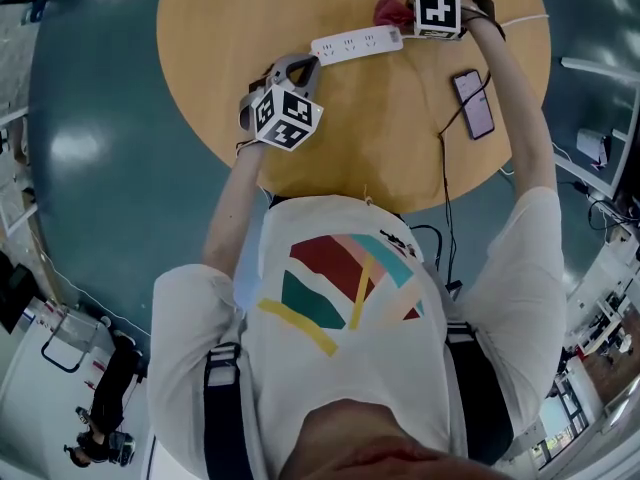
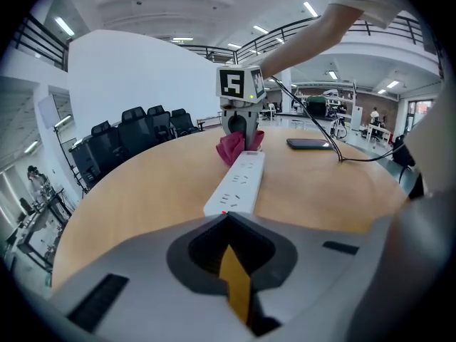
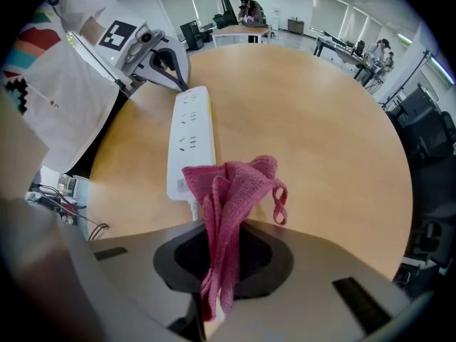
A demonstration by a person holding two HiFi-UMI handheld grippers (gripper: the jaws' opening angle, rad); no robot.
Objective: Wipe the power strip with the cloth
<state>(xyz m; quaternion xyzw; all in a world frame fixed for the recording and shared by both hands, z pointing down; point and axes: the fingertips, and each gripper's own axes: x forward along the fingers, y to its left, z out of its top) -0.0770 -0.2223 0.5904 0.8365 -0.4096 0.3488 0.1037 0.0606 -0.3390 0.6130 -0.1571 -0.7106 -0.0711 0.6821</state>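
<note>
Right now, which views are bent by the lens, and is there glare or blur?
Head view: pale glare patches on the floor, mild bending. Left gripper view: strong fisheye with dark corners, power strip sharp. Right gripper view: table bulges, cloth sharp.

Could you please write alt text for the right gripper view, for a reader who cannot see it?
The right gripper is shut on a bunched pink cloth, held at the near end of a white power strip on a round wooden table. The left gripper sits at the strip's far end.
</note>
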